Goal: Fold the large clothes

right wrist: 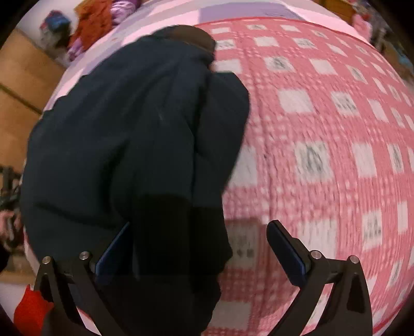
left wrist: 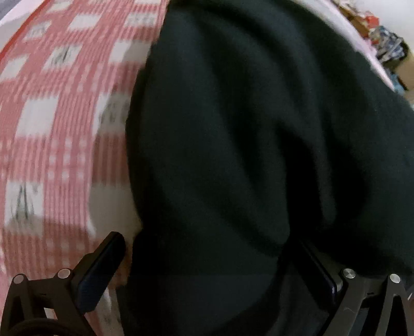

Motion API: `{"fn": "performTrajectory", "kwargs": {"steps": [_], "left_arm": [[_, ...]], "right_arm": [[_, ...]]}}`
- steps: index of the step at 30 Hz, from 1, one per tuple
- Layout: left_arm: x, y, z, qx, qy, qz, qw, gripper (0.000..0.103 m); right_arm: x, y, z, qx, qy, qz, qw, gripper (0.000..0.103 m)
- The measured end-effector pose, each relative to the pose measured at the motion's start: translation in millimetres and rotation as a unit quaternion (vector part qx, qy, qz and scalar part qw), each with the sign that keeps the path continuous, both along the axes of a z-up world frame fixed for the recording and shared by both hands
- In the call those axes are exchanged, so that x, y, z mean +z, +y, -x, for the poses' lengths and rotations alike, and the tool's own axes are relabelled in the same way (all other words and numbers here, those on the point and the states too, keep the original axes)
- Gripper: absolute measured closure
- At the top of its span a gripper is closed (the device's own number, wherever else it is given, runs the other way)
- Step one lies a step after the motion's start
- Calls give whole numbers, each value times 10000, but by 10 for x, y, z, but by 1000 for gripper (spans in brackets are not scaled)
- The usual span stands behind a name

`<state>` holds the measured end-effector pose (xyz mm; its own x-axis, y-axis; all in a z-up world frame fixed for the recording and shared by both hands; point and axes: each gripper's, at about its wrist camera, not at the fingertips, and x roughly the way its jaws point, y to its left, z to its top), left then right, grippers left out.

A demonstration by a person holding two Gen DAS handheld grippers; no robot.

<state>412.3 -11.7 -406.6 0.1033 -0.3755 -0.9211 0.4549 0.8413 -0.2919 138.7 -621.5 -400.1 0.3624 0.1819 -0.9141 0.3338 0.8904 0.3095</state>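
Observation:
A large dark garment point(left wrist: 245, 129) lies bunched on a red-and-white checked bedcover point(left wrist: 51, 129). My left gripper point(left wrist: 212, 253) is open wide and points steeply down at it. Its left finger point(left wrist: 103, 266) stands just off the garment's edge, over the cover. The right finger point(left wrist: 320, 268) is partly buried in dark folds. In the right wrist view the same garment point(right wrist: 124, 124) fills the left half, with a brownish collar end point(right wrist: 186, 33) at the far side. My right gripper point(right wrist: 200, 243) is open too, and a dark hanging flap lies between its fingers, pressed by neither pad.
The checked cover point(right wrist: 323, 129) stretches away on the right of the garment. A heap of orange and purple clothes point(right wrist: 98, 23) lies beyond the bed's far corner, above a wooden floor point(right wrist: 23, 85). Boxes and clutter point(left wrist: 388, 44) stand past the other edge. A red item point(right wrist: 31, 312) sits near the right gripper's base.

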Motion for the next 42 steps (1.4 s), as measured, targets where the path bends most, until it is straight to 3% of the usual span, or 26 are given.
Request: {"fn": "performTrajectory", "kwargs": {"steps": [3,10,15,20,21,22,25,28,31,35,39,42], "left_arm": [[-71,-78,-159,29,325,253,9991,0],[-176,-268,-390,-463,815,219,9954,0],[-193,-479,-545,-341,807,341,9956,0],[-151,-710,-486,-287,580,-70,9979,0],[-109,-765,-446,-373,531,-62,9979,3],[-50,-827,-370,-454,427,-3,9981,17],[60,-871,-210,-633,58,143,9979,37],[48,-794,-310,-223,307,452,9983,51],[235,-886,-231,-223,7,332,9992,73],[575,-819,-173,-5,-269,595,9979,81],[929,-734,-79,204,-326,1131,9928,84],[1191,-671,-37,38,-436,1346,9899,86]], "right_arm": [[-152,-114,-110,41,70,-692,9976,0],[-201,-234,-430,230,28,-1469,9889,0],[-375,-124,-623,170,-50,-1576,9873,0],[-327,50,-613,18,-173,-1496,9886,0],[-308,116,-647,3,-220,-1542,9878,1],[-258,191,-655,41,-297,-1512,9880,8],[-137,349,-630,50,-462,-1249,9911,23],[-29,472,-648,-7,-468,-975,9941,37],[229,653,-623,29,-553,-550,9969,55],[626,849,-519,-36,-880,-200,9959,68],[1050,962,-382,13,-1297,-118,9915,70],[1439,1211,-380,202,-1638,-83,9863,70]]}}
